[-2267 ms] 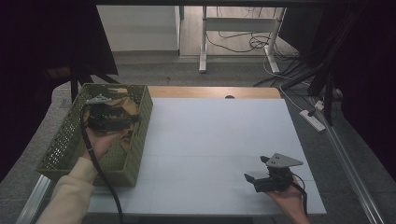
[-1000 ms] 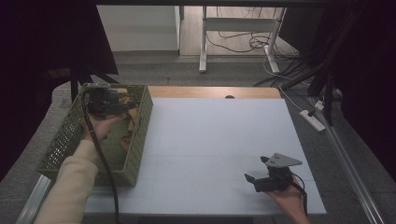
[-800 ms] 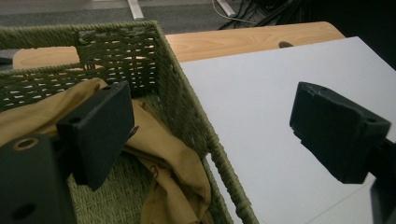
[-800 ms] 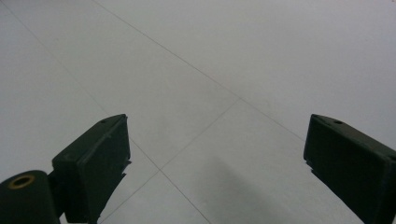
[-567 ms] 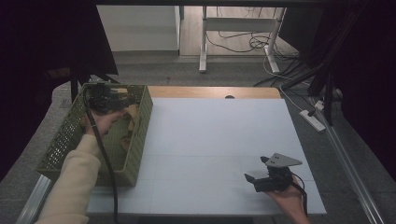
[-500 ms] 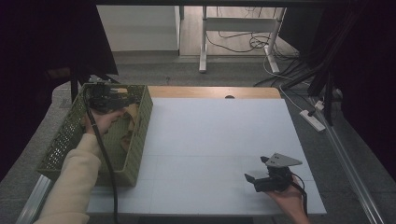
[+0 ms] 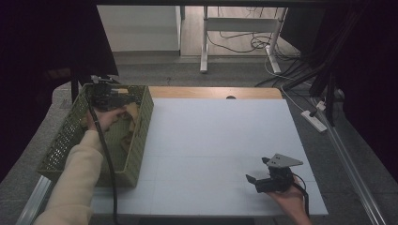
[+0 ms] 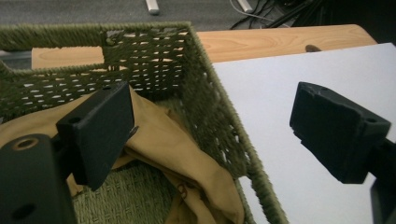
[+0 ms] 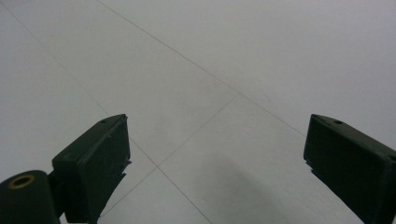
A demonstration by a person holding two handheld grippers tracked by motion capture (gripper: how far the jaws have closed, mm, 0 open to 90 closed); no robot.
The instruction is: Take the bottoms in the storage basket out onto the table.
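- The high view is dim; the room around the desk [image 7: 220, 140] lies nearly black.
- Its white top is evenly lit, without glare.
- In the right gripper view a soft shadow falls between the jaws.
- Close-up jaws are slightly blurred; the basket [image 8: 205, 93] weave is sharp.

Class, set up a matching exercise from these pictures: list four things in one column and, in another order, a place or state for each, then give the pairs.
Things:
1. green woven basket
2. tan cloth
3. left tongs
4. right tongs

Places or states:
A. lying crumpled inside the basket
B. open, low over the bare white table near its right front corner
C. standing at the table's left edge
D. open, straddling the basket's wall

Pairs: 1-C, 2-A, 3-D, 4-B
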